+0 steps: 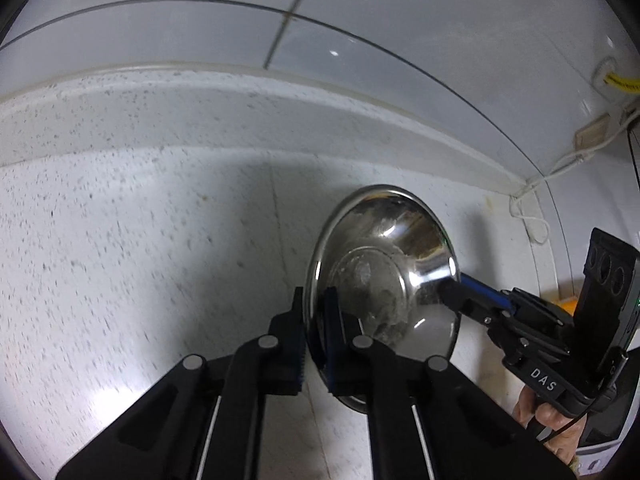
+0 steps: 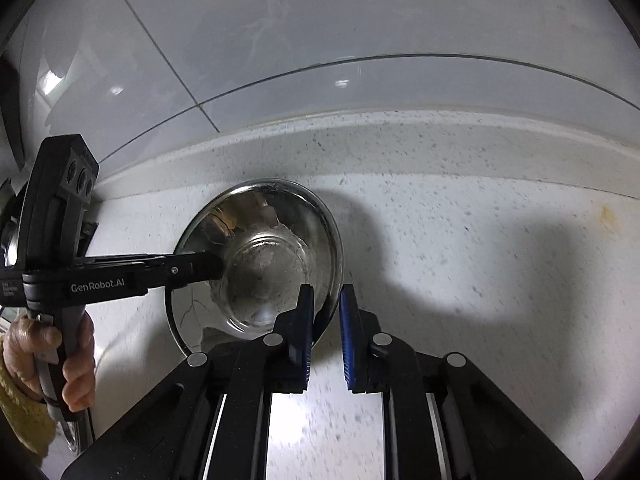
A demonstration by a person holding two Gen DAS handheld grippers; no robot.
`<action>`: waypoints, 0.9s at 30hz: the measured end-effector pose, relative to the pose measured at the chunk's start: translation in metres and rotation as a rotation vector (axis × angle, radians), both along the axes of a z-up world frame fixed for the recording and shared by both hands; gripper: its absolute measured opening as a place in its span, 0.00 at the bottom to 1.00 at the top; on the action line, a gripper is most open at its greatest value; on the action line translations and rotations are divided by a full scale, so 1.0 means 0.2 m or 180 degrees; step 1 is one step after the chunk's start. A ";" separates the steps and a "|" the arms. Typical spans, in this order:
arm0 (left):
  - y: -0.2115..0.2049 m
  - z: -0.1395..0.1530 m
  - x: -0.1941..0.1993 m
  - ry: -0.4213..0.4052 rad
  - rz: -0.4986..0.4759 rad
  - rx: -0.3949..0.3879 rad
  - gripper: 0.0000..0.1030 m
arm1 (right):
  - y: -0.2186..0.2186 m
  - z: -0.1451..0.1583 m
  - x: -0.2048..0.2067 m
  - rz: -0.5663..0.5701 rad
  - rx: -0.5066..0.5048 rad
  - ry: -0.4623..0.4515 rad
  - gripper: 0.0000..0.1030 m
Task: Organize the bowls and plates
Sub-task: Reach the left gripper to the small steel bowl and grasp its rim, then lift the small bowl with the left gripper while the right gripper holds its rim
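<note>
Gripping the round shiny steel bowl (image 1: 384, 280) by opposite rims: my left gripper (image 1: 316, 332) is pinched nearly closed on one edge, my right gripper (image 2: 326, 320) straddles the other, slightly gapped; bowl over speckled white countertop (image 1: 140, 260).

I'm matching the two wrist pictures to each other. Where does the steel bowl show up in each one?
Left wrist view: the steel bowl sits right of centre, its rim between the left gripper fingers, with the right gripper reaching in from the right.
Right wrist view: the bowl sits left of centre, its rim between the right gripper fingers.
Shared landmark: the speckled white counter under the bowl.
</note>
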State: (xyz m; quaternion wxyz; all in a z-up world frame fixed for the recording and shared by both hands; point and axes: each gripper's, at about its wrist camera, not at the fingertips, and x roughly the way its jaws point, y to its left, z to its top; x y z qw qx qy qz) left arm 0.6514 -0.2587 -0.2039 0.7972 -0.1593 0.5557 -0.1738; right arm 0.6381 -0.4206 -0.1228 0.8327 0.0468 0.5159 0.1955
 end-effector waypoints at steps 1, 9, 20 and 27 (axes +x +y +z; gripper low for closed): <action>-0.02 0.00 -0.02 0.0010 -0.0014 -0.0010 0.05 | 0.00 0.01 -0.02 0.0005 -0.0029 0.0000 0.11; -0.17 0.06 -0.21 -0.0013 -0.0243 0.0028 0.05 | -0.09 0.11 -0.20 0.0012 -0.0202 -0.0067 0.11; -0.41 0.15 -0.41 -0.0091 -0.0520 0.0157 0.04 | -0.16 0.25 -0.38 0.0060 -0.0302 -0.0187 0.11; -0.39 0.13 -0.45 -0.0044 -0.0437 0.0142 0.03 | -0.23 0.18 -0.44 -0.0033 -0.0252 -0.0016 0.11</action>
